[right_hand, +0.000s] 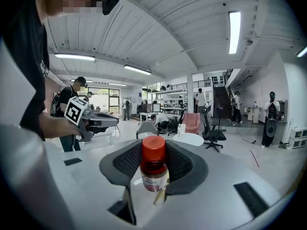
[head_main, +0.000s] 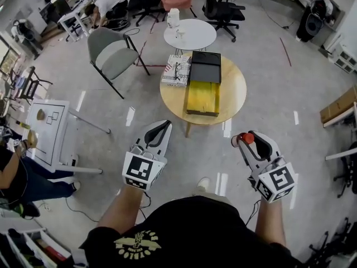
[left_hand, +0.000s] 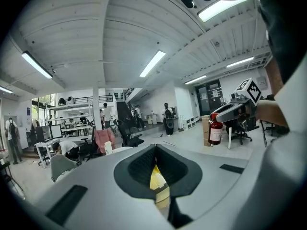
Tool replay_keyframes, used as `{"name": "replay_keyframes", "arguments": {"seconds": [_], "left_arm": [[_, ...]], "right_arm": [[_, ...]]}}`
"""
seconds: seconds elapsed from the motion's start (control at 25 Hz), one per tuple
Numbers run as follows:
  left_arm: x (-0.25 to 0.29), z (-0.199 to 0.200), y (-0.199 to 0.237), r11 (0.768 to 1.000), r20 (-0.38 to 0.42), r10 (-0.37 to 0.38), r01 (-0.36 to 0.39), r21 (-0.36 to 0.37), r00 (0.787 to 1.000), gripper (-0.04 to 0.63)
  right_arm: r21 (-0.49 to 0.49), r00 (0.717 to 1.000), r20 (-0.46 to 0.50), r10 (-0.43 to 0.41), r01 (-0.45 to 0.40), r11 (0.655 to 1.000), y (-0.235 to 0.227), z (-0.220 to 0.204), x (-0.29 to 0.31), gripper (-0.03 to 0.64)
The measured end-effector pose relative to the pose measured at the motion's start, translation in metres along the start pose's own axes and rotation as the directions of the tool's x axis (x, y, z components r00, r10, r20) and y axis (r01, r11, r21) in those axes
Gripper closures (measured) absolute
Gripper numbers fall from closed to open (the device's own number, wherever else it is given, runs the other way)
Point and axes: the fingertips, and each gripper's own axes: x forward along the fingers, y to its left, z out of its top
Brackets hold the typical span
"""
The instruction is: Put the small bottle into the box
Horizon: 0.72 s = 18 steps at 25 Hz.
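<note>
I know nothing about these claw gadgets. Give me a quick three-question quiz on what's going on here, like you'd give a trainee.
1. True or false: the left claw holds the small bottle.
2. Where does the open box stand? A) the floor B) the round wooden table C) the grey chair
3. Fill in: the bottle's cap is ___.
Key: 1 false, the right claw grips it; 2 B; 3 red.
</note>
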Motion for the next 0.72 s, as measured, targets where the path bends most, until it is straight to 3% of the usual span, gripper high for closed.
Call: {"name": "replay_keyframes", "arguments": {"seconds": [0.72], "left_arm": [[0.045,0.033,-0.021,0.996,-0.042,0.079,-0.078,0.041,0.996,0.577]], "right_arm": [[-0.021,0.994,0.040,0.099,-0.098,0.995,-0.078,0.013,0.011,0.460]]}}
